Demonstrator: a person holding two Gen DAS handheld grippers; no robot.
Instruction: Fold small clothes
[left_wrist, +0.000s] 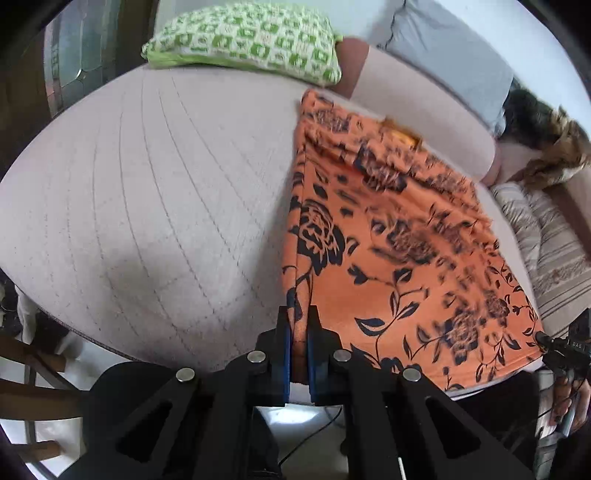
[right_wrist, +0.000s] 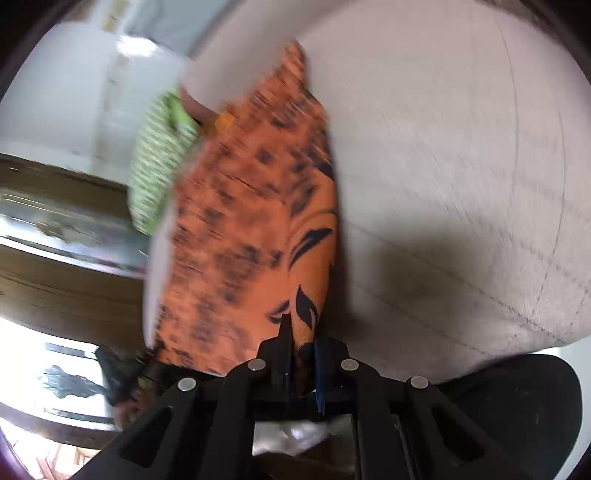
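An orange garment with a dark floral print (left_wrist: 399, 243) lies stretched over a pale quilted bed (left_wrist: 140, 192). My left gripper (left_wrist: 298, 314) is shut on the garment's near left corner, cloth pinched between its blue-padded jaws. In the left wrist view the right gripper (left_wrist: 543, 341) shows at the garment's near right corner. In the right wrist view my right gripper (right_wrist: 303, 325) is shut on an edge of the same orange garment (right_wrist: 243, 221), which runs away from it, blurred. The near edge of the cloth is lifted off the bed.
A green-and-white checked pillow (left_wrist: 247, 40) lies at the bed's far side, with a grey pillow (left_wrist: 450, 48) to its right. A furry dark-and-tan thing (left_wrist: 546, 136) and striped cloth (left_wrist: 546, 251) sit at the right. Wooden furniture (right_wrist: 62, 284) stands beyond the bed.
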